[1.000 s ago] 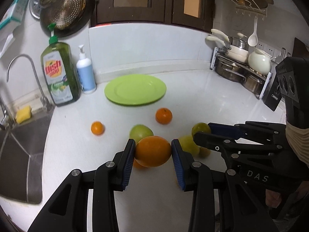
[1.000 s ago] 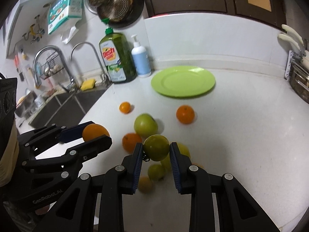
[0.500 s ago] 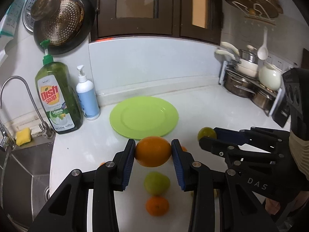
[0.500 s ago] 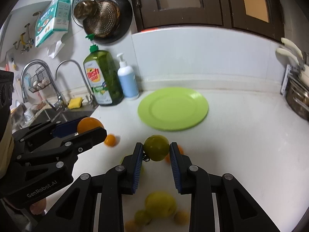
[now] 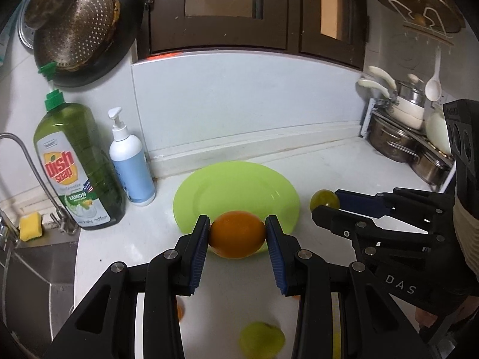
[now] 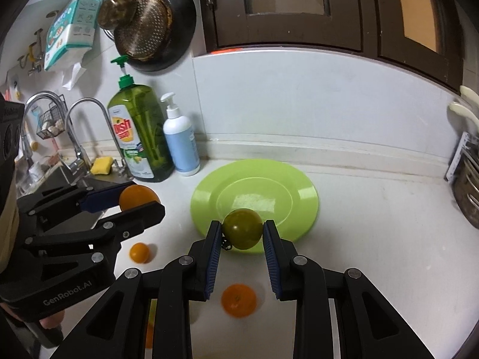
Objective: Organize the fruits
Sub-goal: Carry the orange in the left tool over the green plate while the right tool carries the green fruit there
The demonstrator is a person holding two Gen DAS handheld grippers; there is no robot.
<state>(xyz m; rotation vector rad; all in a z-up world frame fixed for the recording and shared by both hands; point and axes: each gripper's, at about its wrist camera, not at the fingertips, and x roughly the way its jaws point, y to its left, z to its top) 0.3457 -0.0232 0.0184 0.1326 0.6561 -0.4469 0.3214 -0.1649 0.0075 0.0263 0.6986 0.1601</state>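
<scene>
My left gripper point(image 5: 237, 235) is shut on a large orange point(image 5: 237, 234) and holds it above the near rim of the green plate point(image 5: 236, 191). My right gripper point(image 6: 242, 233) is shut on a dark green round fruit point(image 6: 243, 232), held over the plate's point(image 6: 254, 191) near edge. The right gripper also shows in the left wrist view point(image 5: 327, 203), and the left gripper with its orange shows in the right wrist view point(image 6: 140, 202). Loose fruits lie on the white counter below: a small orange point(image 6: 139, 252), a medium orange point(image 6: 239, 299) and a yellow-green fruit point(image 5: 261, 339).
A green dish soap bottle point(image 5: 76, 167) and a white pump bottle point(image 5: 131, 161) stand left of the plate by the wall. A sink point(image 5: 27, 284) with a tap and a yellow sponge point(image 5: 30, 226) is at the left. A rack of pots point(image 5: 410, 146) stands at the right.
Both grippers have lifted with their fruits and moved forward towards the plate. The loose fruits on the counter have dropped to the bottom of both views.
</scene>
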